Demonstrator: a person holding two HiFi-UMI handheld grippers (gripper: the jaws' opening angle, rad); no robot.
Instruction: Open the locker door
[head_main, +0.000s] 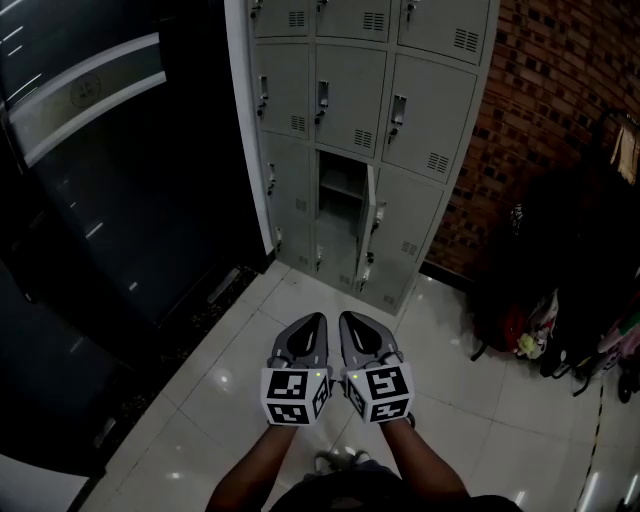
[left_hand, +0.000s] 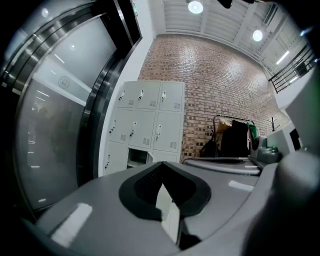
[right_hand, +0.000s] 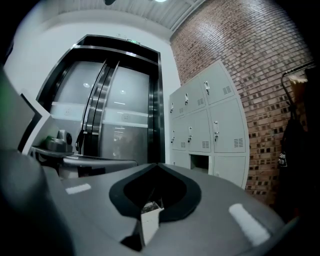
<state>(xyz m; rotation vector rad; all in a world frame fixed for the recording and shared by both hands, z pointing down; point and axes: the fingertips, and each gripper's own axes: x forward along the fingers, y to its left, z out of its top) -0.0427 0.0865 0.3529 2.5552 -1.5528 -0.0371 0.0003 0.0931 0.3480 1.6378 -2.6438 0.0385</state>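
Observation:
A grey bank of lockers (head_main: 350, 110) stands against the wall ahead. The middle compartment of its bottom row (head_main: 338, 212) is open, and its door (head_main: 368, 228) is swung out to the right. The same open compartment (left_hand: 136, 157) shows in the left gripper view, and the open compartment (right_hand: 201, 162) also shows in the right gripper view. My left gripper (head_main: 318, 320) and right gripper (head_main: 347, 318) are held side by side over the floor, well short of the lockers, both pointing at them. Both are shut with nothing held. In each gripper view the jaws meet at their tips: left gripper (left_hand: 161, 165), right gripper (right_hand: 157, 165).
Dark glass sliding doors (head_main: 100, 190) fill the left side. A brick wall (head_main: 560, 70) runs to the right of the lockers. Bags and hanging clothes on a rack (head_main: 560, 300) crowd the right. Glossy white floor tiles (head_main: 240, 370) lie between me and the lockers.

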